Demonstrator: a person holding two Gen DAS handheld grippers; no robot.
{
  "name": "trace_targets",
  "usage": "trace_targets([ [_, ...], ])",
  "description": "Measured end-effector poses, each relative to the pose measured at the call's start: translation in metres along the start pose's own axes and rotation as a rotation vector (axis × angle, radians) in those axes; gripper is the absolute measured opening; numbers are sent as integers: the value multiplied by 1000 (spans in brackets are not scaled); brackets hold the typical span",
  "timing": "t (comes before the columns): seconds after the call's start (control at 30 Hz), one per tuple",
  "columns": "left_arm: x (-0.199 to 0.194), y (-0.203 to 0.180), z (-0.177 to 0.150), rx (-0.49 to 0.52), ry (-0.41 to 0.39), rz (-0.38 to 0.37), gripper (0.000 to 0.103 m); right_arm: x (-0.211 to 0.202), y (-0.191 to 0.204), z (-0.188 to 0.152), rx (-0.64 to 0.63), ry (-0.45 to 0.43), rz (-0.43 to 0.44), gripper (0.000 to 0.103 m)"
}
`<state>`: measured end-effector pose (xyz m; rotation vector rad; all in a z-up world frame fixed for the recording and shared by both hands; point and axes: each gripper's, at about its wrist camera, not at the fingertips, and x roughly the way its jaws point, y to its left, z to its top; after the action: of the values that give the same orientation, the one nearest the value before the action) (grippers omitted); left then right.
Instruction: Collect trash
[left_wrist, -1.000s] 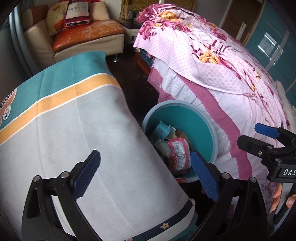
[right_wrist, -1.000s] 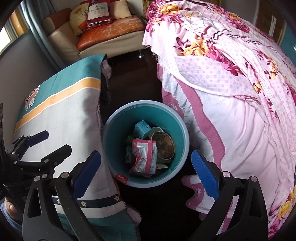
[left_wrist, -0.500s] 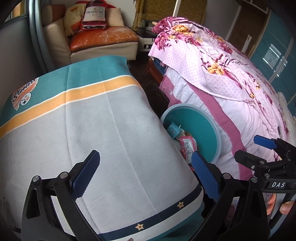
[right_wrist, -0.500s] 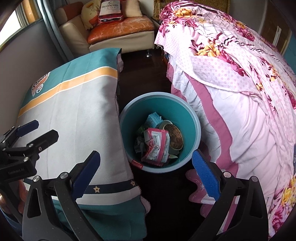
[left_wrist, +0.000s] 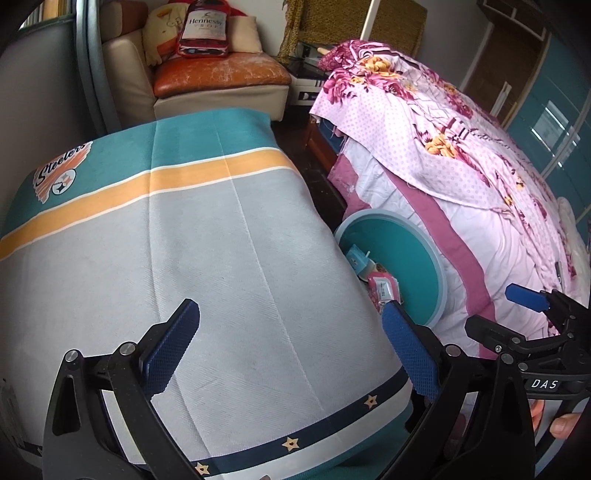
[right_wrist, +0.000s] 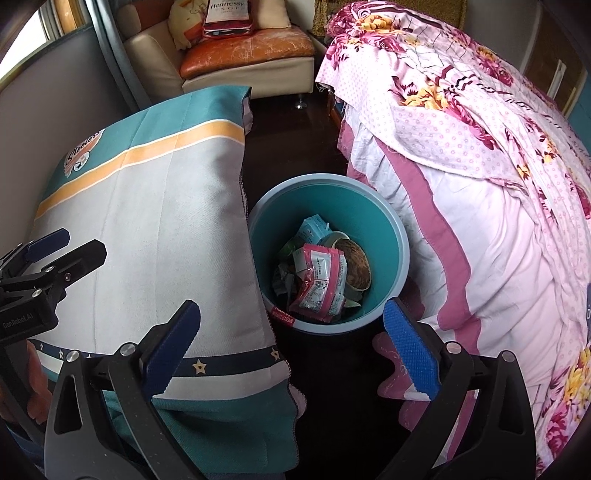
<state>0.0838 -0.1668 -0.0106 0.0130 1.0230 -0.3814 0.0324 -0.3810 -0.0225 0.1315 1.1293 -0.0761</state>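
Here the bin (right_wrist: 400, 254) stands upright, mouth up; both tools (left_wrist: 290, 345) (right_wrist: 291, 345) spread, empty.

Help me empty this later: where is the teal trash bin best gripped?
Take the trash bin by its rim on the bed side, coming straight down from above. It stands upright and open-topped, with that edge exposed, while the cloth-covered table crowds the opposite side. Both grippers look open.

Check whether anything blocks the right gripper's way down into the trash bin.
Nothing visible does. The right gripper, jaws open and empty, hangs above the teal bin, whose mouth is uncovered; the pink wrapper lies inside. The table cloth only flanks it.
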Motion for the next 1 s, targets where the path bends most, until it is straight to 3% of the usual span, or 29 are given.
trace_targets([
  [1.0, 2, 3, -3, 25, -13, 68, 99, 4, 6, 1, -20, -4, -16, 95],
])
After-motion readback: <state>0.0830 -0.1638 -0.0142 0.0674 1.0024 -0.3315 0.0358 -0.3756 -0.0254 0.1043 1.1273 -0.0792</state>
